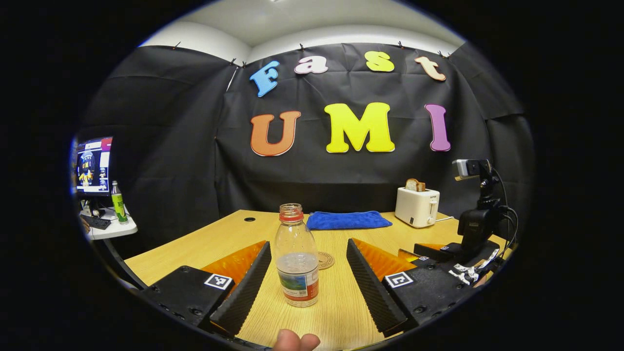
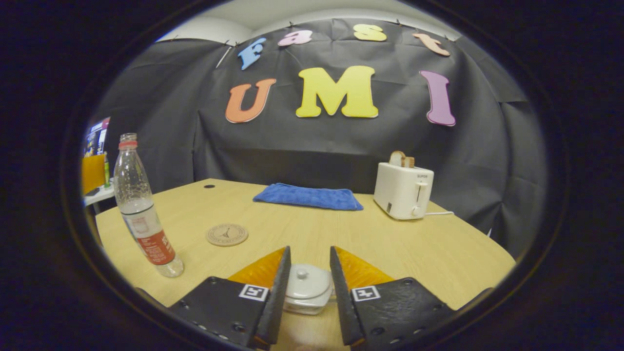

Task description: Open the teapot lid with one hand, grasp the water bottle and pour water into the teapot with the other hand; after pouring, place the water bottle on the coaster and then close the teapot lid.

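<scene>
An uncapped clear water bottle (image 1: 296, 258) with a red neck ring, about a third full, stands upright on the table between the wide-apart fingers of my open left gripper (image 1: 308, 241), and neither finger touches it. A round coaster (image 1: 325, 260) lies just behind it. In the right gripper view, a white teapot (image 2: 308, 288) with its lid on sits low between the fingers of my right gripper (image 2: 310, 248). They flank the pot closely, and the lid knob (image 2: 303, 274) stands free between them. The bottle (image 2: 146, 214) and coaster (image 2: 227, 234) lie to its left.
At the back of the wooden table (image 2: 438, 253) lie a folded blue cloth (image 2: 308, 196) and a white toaster (image 2: 402, 190) holding bread. A side desk with a monitor (image 1: 93, 165) and a green bottle (image 1: 118, 202) stands left of the table. The other gripper (image 1: 419, 251) is at the right.
</scene>
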A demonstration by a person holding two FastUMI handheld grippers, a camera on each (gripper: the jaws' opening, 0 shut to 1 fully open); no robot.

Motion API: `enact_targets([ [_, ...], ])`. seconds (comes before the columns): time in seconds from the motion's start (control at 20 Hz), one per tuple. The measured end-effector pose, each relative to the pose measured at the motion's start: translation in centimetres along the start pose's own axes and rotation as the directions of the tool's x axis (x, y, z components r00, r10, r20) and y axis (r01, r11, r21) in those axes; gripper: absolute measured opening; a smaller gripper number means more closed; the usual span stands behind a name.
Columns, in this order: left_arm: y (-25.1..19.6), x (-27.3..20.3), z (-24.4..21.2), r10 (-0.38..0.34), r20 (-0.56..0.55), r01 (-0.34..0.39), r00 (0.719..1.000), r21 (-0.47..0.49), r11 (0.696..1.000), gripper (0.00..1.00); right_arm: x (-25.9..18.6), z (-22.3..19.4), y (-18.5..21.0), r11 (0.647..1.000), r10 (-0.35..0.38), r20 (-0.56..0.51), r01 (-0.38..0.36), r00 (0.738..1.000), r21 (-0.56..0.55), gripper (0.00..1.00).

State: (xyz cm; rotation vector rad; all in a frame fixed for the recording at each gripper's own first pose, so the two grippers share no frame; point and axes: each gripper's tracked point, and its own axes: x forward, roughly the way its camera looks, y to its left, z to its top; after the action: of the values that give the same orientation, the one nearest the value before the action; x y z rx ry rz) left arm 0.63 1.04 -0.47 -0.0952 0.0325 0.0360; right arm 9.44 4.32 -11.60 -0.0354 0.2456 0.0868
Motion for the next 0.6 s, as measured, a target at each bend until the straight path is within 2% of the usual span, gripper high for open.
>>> enact_targets([
  [0.05,0.1,0.0,0.0,0.001,-0.001,-0.001,1.0,0.002,1.0,0.98,0.0,-0.2,0.2,1.0,0.002,-0.003,-0.002,1.0,-0.004,0.34],
  [0.1,0.2,0.0,-0.1,0.002,-0.001,-0.002,1.0,0.002,1.0,0.98,0.0,-0.2,0.2,1.0,-0.001,-0.003,0.001,1.0,-0.006,0.29],
  [0.15,0.2,0.0,-0.1,0.002,-0.002,-0.001,1.0,0.004,1.0,0.98,-0.1,-0.1,0.3,1.0,-0.002,-0.005,0.002,1.0,-0.01,0.19],
  [0.25,0.4,-0.1,-0.1,0.005,-0.002,-0.005,1.0,0.008,1.0,0.98,0.4,-0.1,0.2,0.999,0.006,-0.01,-0.006,1.0,-0.032,0.17],
  [0.3,0.4,-0.2,-0.1,0.006,-0.004,-0.006,1.0,0.01,1.0,0.98,-0.1,-0.6,-0.1,0.999,-0.001,-0.012,0.001,1.0,-0.044,0.1],
  [0.35,0.5,0.0,-0.2,0.006,-0.005,-0.006,1.0,0.01,1.0,0.98,0.0,-0.2,0.4,0.998,-0.005,-0.009,0.004,1.0,-0.064,0.07],
  [0.4,0.5,-0.1,-0.1,0.007,-0.006,-0.007,1.0,0.01,1.0,0.98,0.5,-0.6,0.4,0.997,0.002,-0.009,-0.003,1.0,-0.076,0.11],
  [0.45,0.7,-0.1,-0.2,0.008,-0.005,-0.008,1.0,0.011,1.0,0.98,0.2,-0.4,0.5,0.997,0.006,-0.006,-0.007,1.0,-0.08,0.0],
  [0.6,1.5,-0.4,-0.7,0.013,-0.016,-0.013,1.0,0.004,1.0,0.98,0.2,-0.1,0.5,0.998,0.025,-0.01,-0.025,1.0,-0.065,0.0],
])
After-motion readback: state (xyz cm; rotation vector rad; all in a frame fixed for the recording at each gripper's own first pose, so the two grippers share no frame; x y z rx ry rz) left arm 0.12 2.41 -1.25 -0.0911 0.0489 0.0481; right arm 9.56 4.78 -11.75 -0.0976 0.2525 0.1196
